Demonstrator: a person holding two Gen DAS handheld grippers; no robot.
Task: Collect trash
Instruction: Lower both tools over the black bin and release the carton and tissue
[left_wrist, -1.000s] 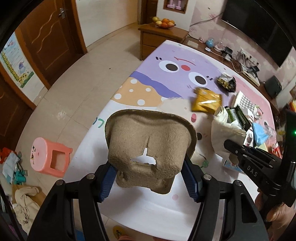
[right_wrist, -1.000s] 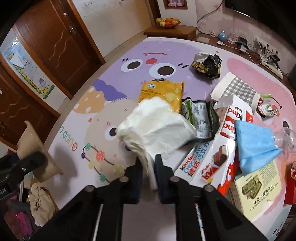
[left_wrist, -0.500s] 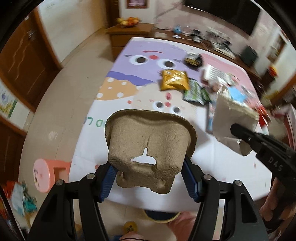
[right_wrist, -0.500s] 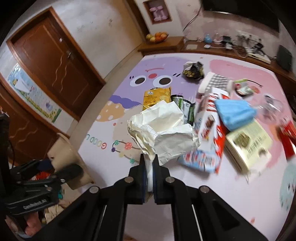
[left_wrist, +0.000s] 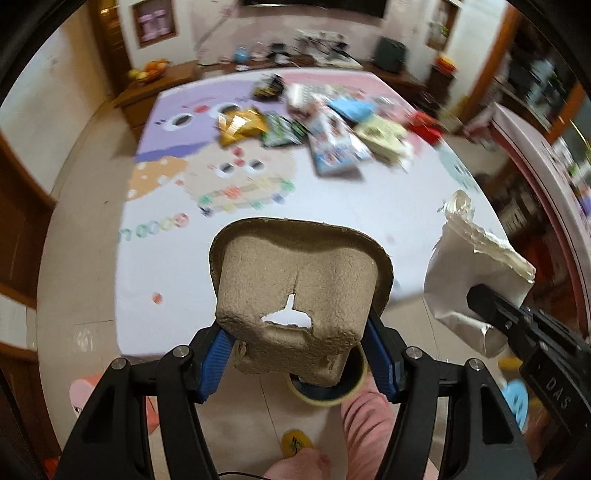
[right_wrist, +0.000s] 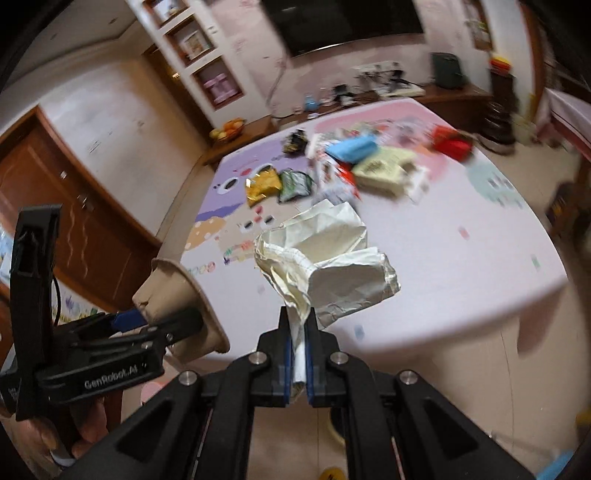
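Observation:
My left gripper (left_wrist: 295, 354) is shut on a brown pulp-cardboard cup holder (left_wrist: 295, 291), its blue pads pressed on both sides. It hangs past the near edge of the table (left_wrist: 173, 273), above a round bin (left_wrist: 327, 387) on the floor. My right gripper (right_wrist: 297, 343) is shut on a crumpled white paper bag (right_wrist: 328, 266), held in the air over the table's near edge. The same bag (left_wrist: 469, 280) shows at the right of the left wrist view, and the cup holder (right_wrist: 173, 291) at the left of the right wrist view.
Several wrappers, boxes and a blue mask (right_wrist: 352, 147) lie in a blurred heap on the far half of the cartoon-print tablecloth (right_wrist: 424, 266). A pink stool (left_wrist: 83, 391) stands on the floor at lower left. A person's pink-clad leg (left_wrist: 364, 421) is below the grippers.
Both grippers have drawn back from the table toward its near edge and rolled, each carrying its load. The trash heap now lies farther off, and the bin has come into view under the cup holder.

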